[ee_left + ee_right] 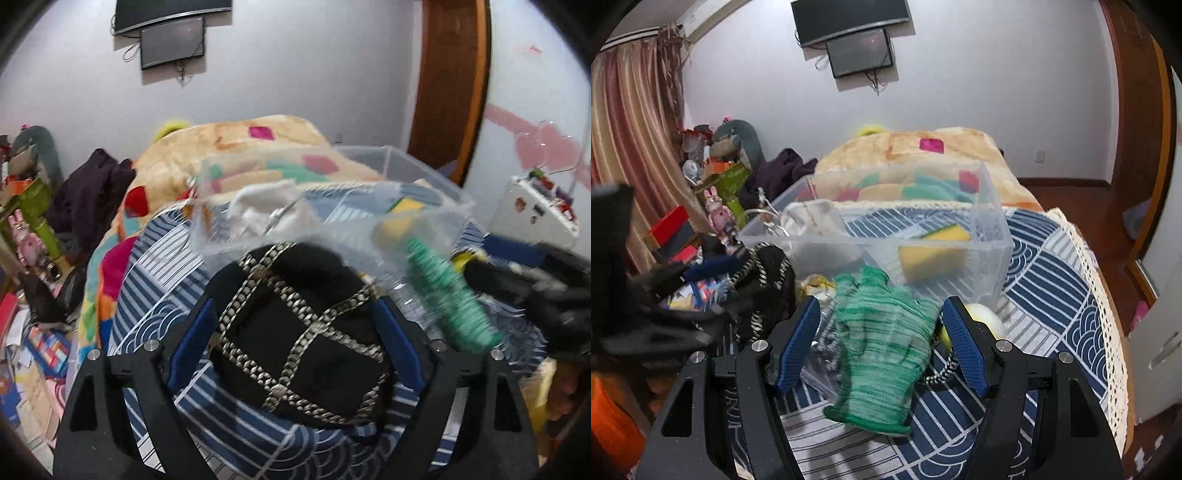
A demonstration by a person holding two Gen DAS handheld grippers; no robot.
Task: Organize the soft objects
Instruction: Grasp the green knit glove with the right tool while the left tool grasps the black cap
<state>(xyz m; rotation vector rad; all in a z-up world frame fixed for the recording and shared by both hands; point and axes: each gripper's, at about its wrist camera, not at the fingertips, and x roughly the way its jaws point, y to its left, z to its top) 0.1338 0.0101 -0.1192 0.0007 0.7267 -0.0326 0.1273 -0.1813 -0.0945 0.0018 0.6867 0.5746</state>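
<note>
A white cloth (pixel 809 218) and yellow sponge (pixel 934 251) already lie in the clear bin (pixel 993 229) mid-bed. Still out near the bed's front edge: black chain-trimmed hat (pixel 299 332) between the spread left gripper (pixel 295 347), green glove (pixel 882 343) between the unclosed right gripper (pixel 882 343).

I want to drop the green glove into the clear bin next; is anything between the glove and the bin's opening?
Only the clear bin's near wall stands between, so the green glove must be lifted over it. Inside, a yellow sponge and white cloth leave free floor.
</note>
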